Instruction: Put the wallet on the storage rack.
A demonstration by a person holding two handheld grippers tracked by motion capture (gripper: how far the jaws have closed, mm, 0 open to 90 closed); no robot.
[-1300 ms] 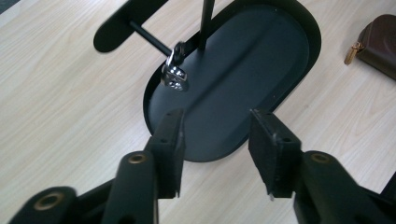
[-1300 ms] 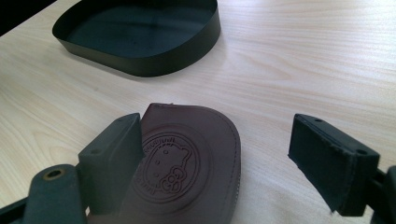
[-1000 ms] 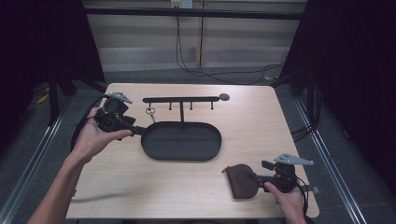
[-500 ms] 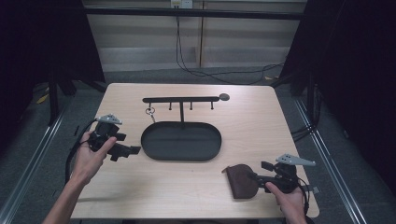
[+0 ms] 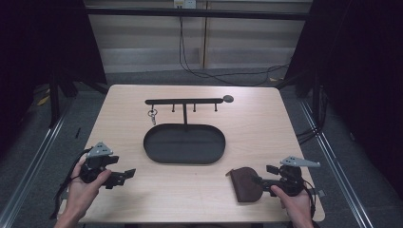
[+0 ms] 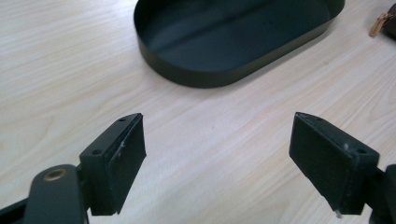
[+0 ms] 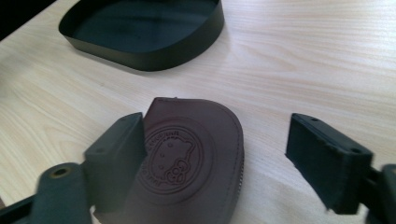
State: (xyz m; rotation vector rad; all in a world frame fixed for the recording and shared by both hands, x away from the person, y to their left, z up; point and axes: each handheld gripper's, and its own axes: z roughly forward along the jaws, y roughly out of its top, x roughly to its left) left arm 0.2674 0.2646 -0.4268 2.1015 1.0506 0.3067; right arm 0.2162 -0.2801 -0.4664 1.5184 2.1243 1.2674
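1. Overhead, the left gripper (image 5: 124, 175) rests on the wooden table (image 5: 266, 123), well apart from the black oval tray (image 5: 184, 144) — behind it a hook rack (image 5: 184, 101) carries a key ring (image 5: 152, 114).
2. In the left gripper view, the jaws gape wide over bare wood; the tray (image 6: 233, 37) ahead holds nothing.
3. In the right gripper view, the right gripper (image 7: 215, 154) is spread wide — the brown leather pouch (image 7: 187, 158) lies flat between its jaws.
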